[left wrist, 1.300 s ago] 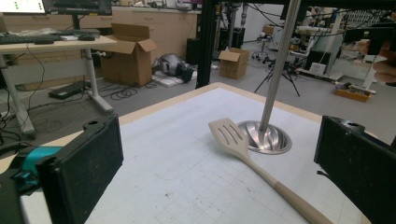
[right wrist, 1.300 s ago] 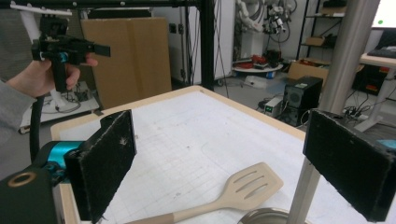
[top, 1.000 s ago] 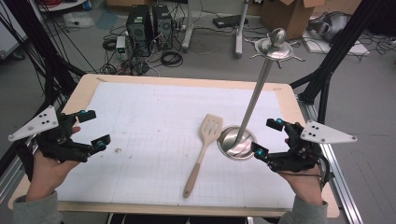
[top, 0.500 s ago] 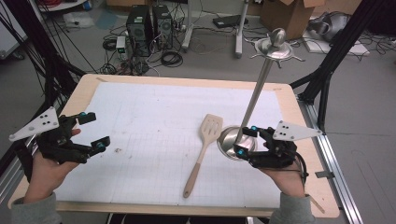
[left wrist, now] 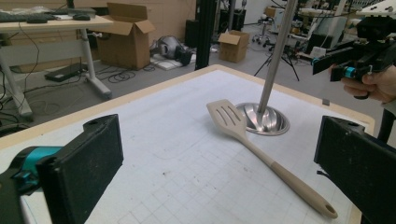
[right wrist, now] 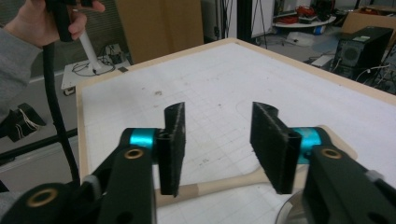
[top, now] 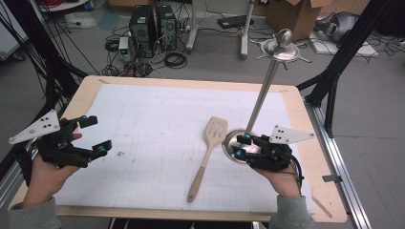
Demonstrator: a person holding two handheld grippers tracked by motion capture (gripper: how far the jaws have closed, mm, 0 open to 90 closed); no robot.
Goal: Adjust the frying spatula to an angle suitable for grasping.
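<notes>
Jaws of the right gripper (right wrist: 217,140), just closing but still apart with nothing gripped, frame the spatula handle (right wrist: 224,185) below, while the high view shows the left gripper (top: 90,136) wide open.

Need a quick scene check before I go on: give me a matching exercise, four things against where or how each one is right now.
1. spatula
2. metal stand
3. right gripper
4. left gripper

a. upright, at the table's right side
b. jaws wide open, at the table's left edge
c. lying flat, mid-table
d. jaws half closed with nothing clamped, over the stand's base

Pairs: 1-c, 2-a, 3-d, 4-b
</notes>
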